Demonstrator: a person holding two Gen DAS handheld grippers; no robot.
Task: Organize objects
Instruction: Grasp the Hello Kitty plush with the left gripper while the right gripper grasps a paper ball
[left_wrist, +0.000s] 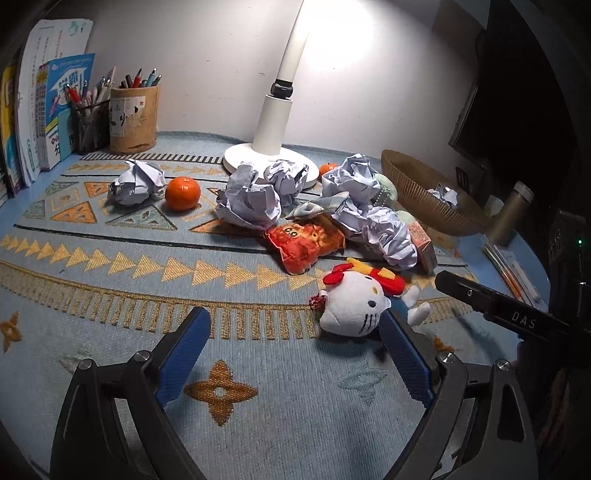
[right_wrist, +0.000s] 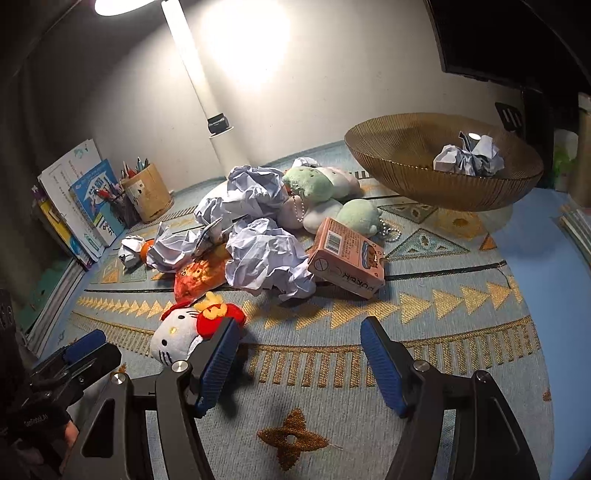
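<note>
Left claw (left_wrist: 295, 354) wide open over patterned counter (left_wrist: 110, 332), nothing gripped. White cat plush (left_wrist: 354, 306) lies just ahead, against inner face of its right finger, not clamped. Crumpled paper pile (left_wrist: 251, 199) farther ahead. Right claw (right_wrist: 299, 360) half open, empty; plush (right_wrist: 177, 336) beside its left finger, pink box (right_wrist: 347, 258) ahead, brown bowl (right_wrist: 406, 173) ahead-right holding one paper ball (right_wrist: 469, 155).

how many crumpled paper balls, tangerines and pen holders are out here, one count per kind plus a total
crumpled paper balls: 6 (one lies in the ribbed brown bowl)
tangerines: 2
pen holders: 2
total: 10
</note>
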